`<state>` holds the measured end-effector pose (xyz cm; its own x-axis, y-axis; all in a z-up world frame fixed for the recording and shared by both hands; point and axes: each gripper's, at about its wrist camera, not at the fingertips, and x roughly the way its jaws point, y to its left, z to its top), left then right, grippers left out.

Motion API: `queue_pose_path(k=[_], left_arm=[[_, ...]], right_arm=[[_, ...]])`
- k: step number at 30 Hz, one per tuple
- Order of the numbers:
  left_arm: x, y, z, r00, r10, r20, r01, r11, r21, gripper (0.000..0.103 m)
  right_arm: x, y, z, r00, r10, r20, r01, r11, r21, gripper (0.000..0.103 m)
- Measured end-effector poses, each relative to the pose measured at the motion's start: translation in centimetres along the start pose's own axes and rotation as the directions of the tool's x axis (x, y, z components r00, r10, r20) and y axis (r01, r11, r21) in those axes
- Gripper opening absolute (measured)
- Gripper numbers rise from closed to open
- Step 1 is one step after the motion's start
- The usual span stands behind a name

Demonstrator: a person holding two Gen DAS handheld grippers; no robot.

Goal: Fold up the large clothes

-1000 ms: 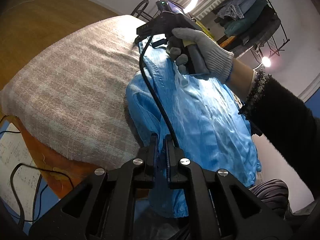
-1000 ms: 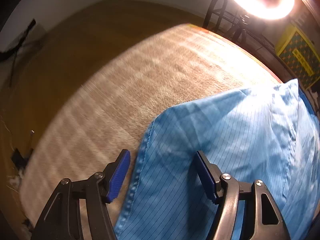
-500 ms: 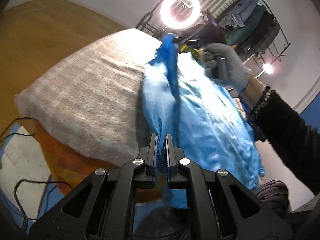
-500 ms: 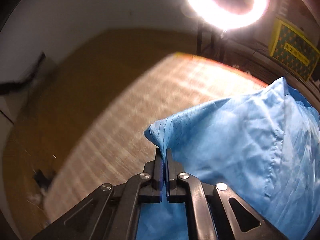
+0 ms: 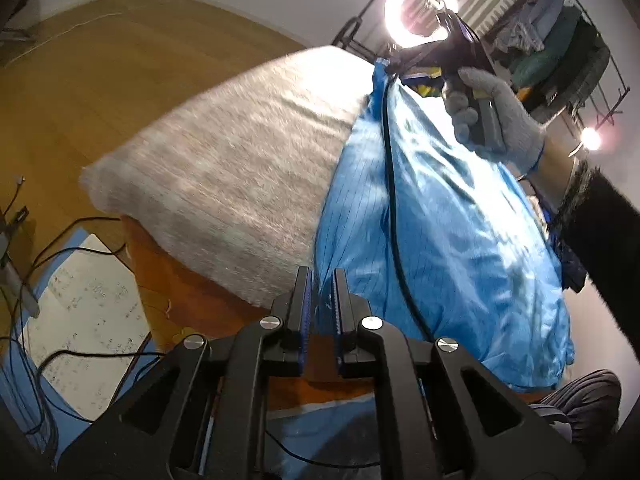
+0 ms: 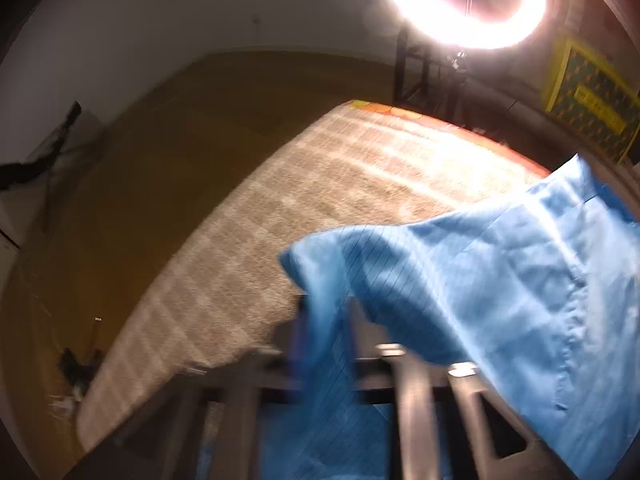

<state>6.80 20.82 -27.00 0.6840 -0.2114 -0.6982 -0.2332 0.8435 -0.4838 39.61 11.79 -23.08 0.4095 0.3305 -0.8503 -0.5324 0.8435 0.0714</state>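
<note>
A large light-blue pinstriped garment is lifted off the beige woven cloth on the table. My left gripper is shut on its near lower edge. My right gripper, held by a grey-gloved hand, is shut on the garment's far top edge, high up near the ring light. In the right wrist view the blue garment drapes over my right gripper, which is blurred by motion; the fabric passes between its fingers.
A bright ring light stands behind the table. A clothes rack with hanging garments is at the back right. Cables and a printed sheet lie on the floor at the left. The wooden floor surrounds the table.
My right gripper closed on the garment's edge and lifted it up and away. The garment now hangs stretched between both grippers. My left gripper kept its grip and rose a little.
</note>
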Motion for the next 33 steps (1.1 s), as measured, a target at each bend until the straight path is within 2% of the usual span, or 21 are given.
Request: queue_pose_path(k=[5, 7, 8, 13, 16, 19, 22, 25, 27, 33], left_arm=[[-1.5, 0.1, -0.3, 0.998, -0.065, -0.008, 0.065, 0.998, -0.016, 0.008], [-1.9, -0.1, -0.7, 0.995, -0.093, -0.021, 0.092, 0.995, -0.025, 0.025], [-2.2, -0.1, -0.9, 0.994, -0.103, -0.021, 0.103, 0.994, -0.028, 0.028], [-2.3, -0.8, -2.0, 0.99, -0.133, -0.047, 0.132, 0.991, -0.026, 0.033], [-1.8, -1.1, -2.9, 0.987, -0.143, -0.074, 0.142, 0.989, -0.029, 0.045], [-1.1, -1.2, -4.0, 0.982, -0.161, -0.095, 0.157, 0.986, -0.05, 0.046], [-0.3, -1.3, -5.1, 0.978, -0.174, -0.115, 0.167, 0.983, -0.072, 0.048], [0.5, -1.2, -5.9, 0.974, -0.194, -0.12, 0.181, 0.978, -0.105, 0.055], [1.1, -1.2, -6.1, 0.975, -0.186, -0.118, 0.172, 0.978, -0.122, 0.055], [2.3, -0.8, -6.8, 0.967, -0.233, -0.106, 0.206, 0.955, -0.214, 0.055]], right_arm=[[-4.9, -1.2, -1.2, 0.997, 0.051, 0.053, -0.052, 0.998, 0.022, 0.041], [-8.0, -2.1, -2.0, 0.994, 0.067, 0.087, -0.07, 0.997, 0.026, 0.041], [-9.3, -2.6, -2.4, 0.992, 0.071, 0.102, -0.075, 0.997, 0.032, 0.041], [-16.8, -4.6, -4.4, 0.979, 0.085, 0.187, -0.096, 0.994, 0.054, 0.042], [-21.9, -6.0, -6.7, 0.965, 0.108, 0.238, -0.129, 0.989, 0.075, 0.047], [-26.8, -7.5, -10.1, 0.955, 0.112, 0.273, -0.142, 0.986, 0.093, 0.049], [-29.8, -8.3, -13.9, 0.949, 0.126, 0.288, -0.164, 0.98, 0.112, 0.05], [-31.0, -8.6, -17.5, 0.947, 0.13, 0.294, -0.174, 0.976, 0.131, 0.052], [-31.2, -8.8, -20.0, 0.947, 0.14, 0.289, -0.19, 0.97, 0.153, 0.057], [-27.6, -9.2, -25.3, 0.967, 0.156, 0.199, -0.196, 0.96, 0.2, 0.057]])
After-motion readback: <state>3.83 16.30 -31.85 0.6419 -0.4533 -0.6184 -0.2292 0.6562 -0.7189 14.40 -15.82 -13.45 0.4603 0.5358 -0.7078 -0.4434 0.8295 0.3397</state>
